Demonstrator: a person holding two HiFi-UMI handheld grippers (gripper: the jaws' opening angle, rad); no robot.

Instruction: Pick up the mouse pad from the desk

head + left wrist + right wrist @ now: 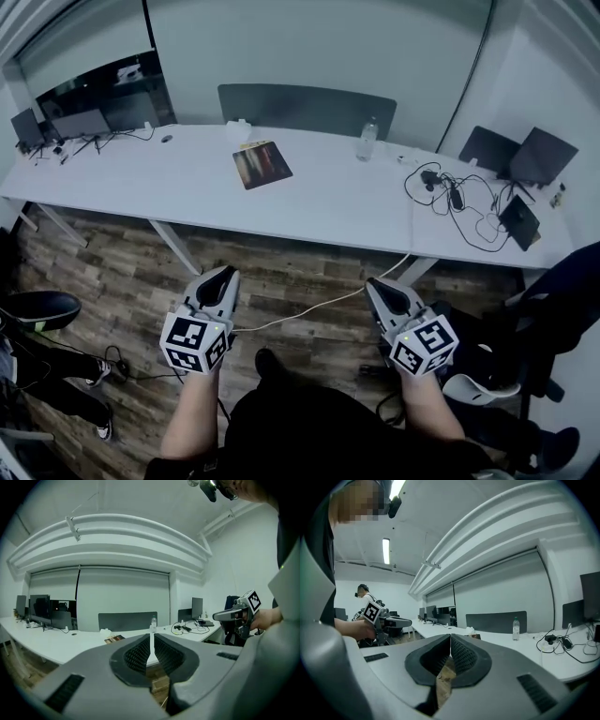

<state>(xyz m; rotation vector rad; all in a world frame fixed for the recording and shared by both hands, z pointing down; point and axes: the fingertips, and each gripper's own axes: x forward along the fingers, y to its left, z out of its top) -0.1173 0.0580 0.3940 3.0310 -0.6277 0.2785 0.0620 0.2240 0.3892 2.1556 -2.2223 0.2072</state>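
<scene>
The mouse pad (262,165), a dark rectangle with a brown-red print, lies flat on the long white desk (187,183), near its far edge. Both grippers hang over the wooden floor, well short of the desk's near edge. My left gripper (223,274) is shut and holds nothing. My right gripper (377,284) is also shut and empty. In the left gripper view the closed tips (151,637) point at the desk, with the mouse pad (114,639) small and far off to their left. The right gripper (450,638) shows the mouse pad (477,636) just right of its tips.
A water bottle (367,140) stands right of the pad. Tangled cables (459,202) and dark laptops (539,155) fill the desk's right end, with monitors (80,124) at its left end. A grey partition (307,110) backs the desk. A black chair (553,300) stands at right.
</scene>
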